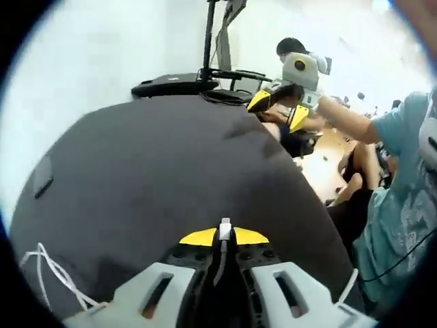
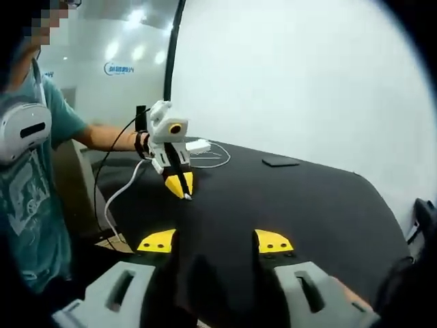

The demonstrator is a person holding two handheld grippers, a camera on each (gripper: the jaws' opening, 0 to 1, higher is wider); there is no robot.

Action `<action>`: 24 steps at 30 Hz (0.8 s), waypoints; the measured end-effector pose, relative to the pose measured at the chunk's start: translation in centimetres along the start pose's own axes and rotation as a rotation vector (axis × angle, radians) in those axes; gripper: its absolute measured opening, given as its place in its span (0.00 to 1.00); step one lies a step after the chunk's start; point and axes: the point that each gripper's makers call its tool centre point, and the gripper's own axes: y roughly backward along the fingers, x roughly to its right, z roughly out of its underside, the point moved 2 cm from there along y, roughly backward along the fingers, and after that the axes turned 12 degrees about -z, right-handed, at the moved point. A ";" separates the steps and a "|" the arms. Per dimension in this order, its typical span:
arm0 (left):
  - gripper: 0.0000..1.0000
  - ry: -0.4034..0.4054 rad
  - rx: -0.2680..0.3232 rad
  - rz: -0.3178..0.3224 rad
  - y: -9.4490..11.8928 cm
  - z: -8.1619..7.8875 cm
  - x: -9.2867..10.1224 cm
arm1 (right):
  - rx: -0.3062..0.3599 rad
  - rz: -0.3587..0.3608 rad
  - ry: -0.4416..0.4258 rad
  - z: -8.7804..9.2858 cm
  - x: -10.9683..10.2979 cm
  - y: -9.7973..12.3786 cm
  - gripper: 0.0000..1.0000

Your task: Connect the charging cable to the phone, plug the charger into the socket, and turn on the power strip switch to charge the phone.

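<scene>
Left tongs [image 1: 223, 240] pinch the cable plug [image 1: 224, 229], tip forward; right tongs [image 2: 215, 241] gape wide, empty; the phone [image 2: 280, 162] lies flat far across the black table [image 2: 307, 205], nearer the right tongs.

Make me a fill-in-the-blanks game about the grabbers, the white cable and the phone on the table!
1. The left gripper is shut on the plug of the white ____.
2. The right gripper has its jaws ____.
3. The phone lies flat on the ____ table.
4. The tips of both grippers are coloured ____.

Missing words: cable; open; black; yellow
</scene>
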 end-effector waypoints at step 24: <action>0.05 0.192 0.022 -0.500 2.4 -2.5 -17.2 | 0.070 -0.213 0.022 -7.1 18.5 -11.7 0.72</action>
